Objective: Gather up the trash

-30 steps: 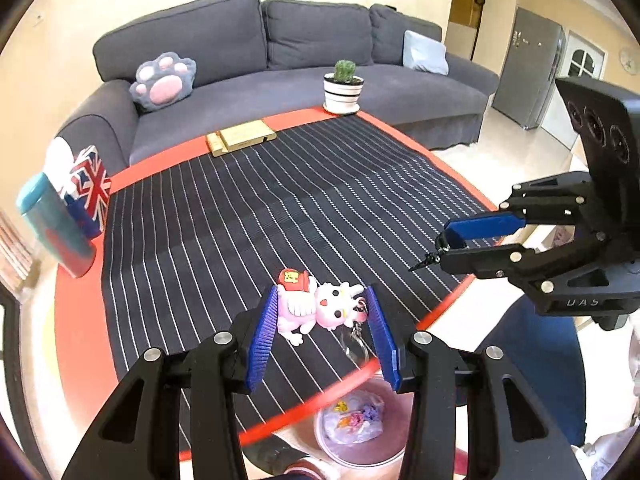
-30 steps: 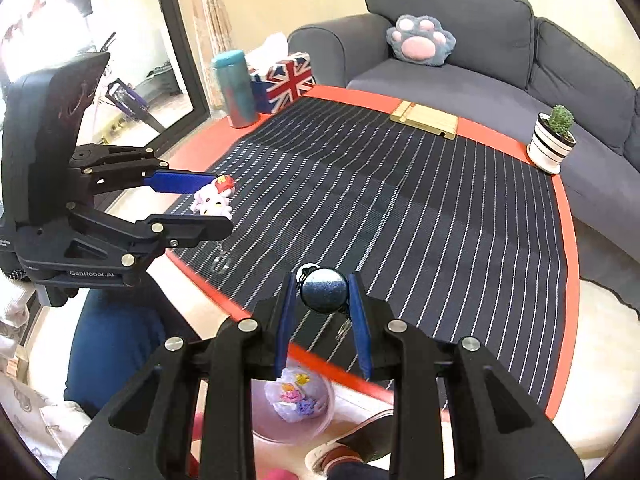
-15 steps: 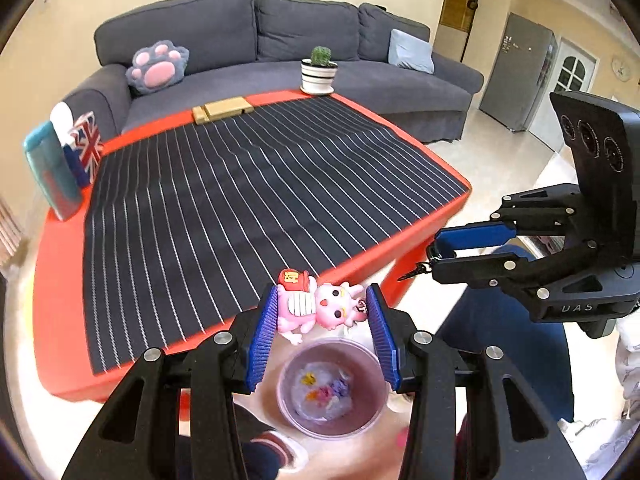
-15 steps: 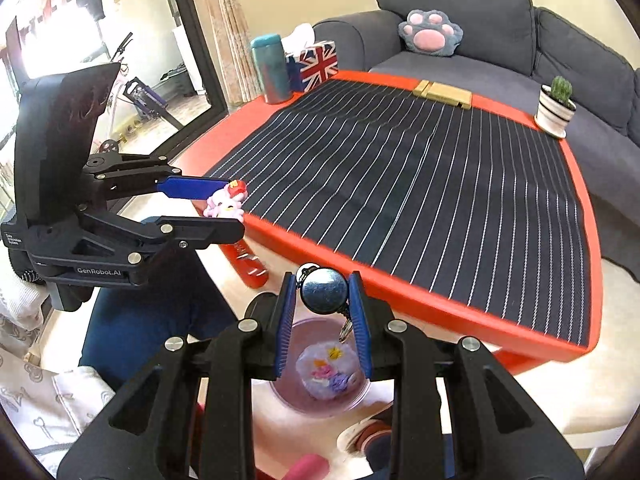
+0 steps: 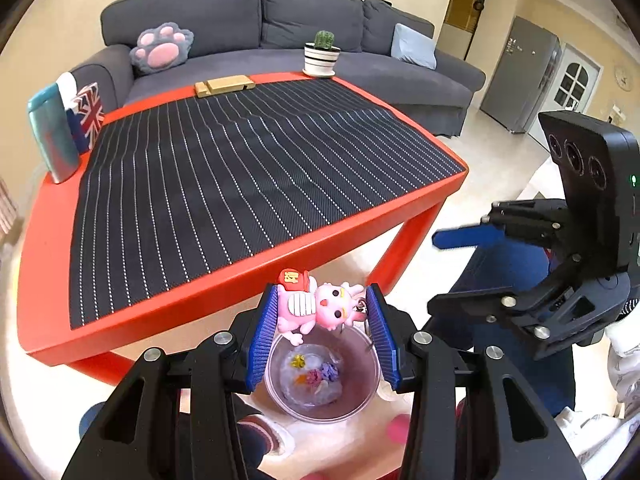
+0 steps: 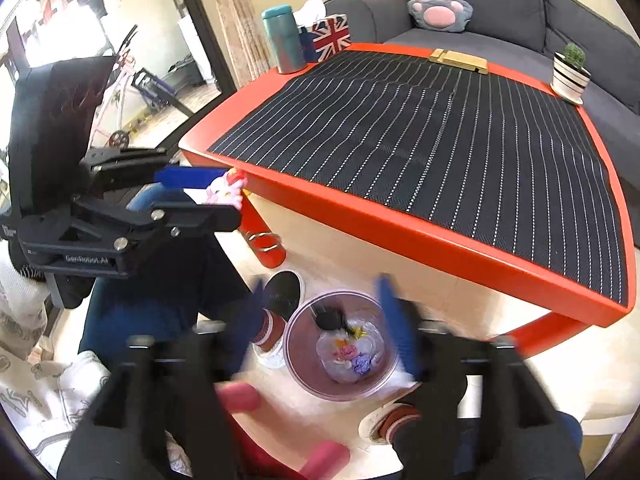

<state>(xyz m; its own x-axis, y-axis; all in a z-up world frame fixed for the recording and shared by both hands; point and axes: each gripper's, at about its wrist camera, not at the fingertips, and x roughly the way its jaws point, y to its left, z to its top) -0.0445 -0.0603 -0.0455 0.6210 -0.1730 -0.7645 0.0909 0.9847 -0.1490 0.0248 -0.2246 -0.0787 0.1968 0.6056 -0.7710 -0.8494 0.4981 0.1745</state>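
Currently, left tool (image 5: pixel 322 326) is clamped on the pink figurine keychain (image 5: pixel 316 307), which lies crosswise between the blue pads (image 5: pixel 262 336), its red cap toward the left pad and its horned head and metal ring toward the right one. Figurine hangs in the air off the red tabletop (image 5: pixel 40 264) edge, directly above the clear bin (image 5: pixel 362 394) on the floor. Bin holds a crumpled clear bag with small coloured scraps.

Right tool (image 6: pixel 320 328), motion-blurred, has its fingers spread wide with nothing between them. Below it, the dark round keychain (image 6: pixel 329 317) sits inside the bin (image 6: pixel 298 354), near the far-left wall, on top of the bag; well apart from both fingers. Side view from the left wrist confirms the right tool (image 5: pixel 434 270) gaping, nothing held.

Tabletop carries a black striped mat (image 5: pixel 240 168), teal bottle (image 5: pixel 52 136), Union Jack tissue box (image 5: pixel 86 114), wooden block (image 5: pixel 224 86) and potted cactus (image 5: pixel 322 54) along its far edge. Grey sofa (image 5: pixel 360 76) behind.
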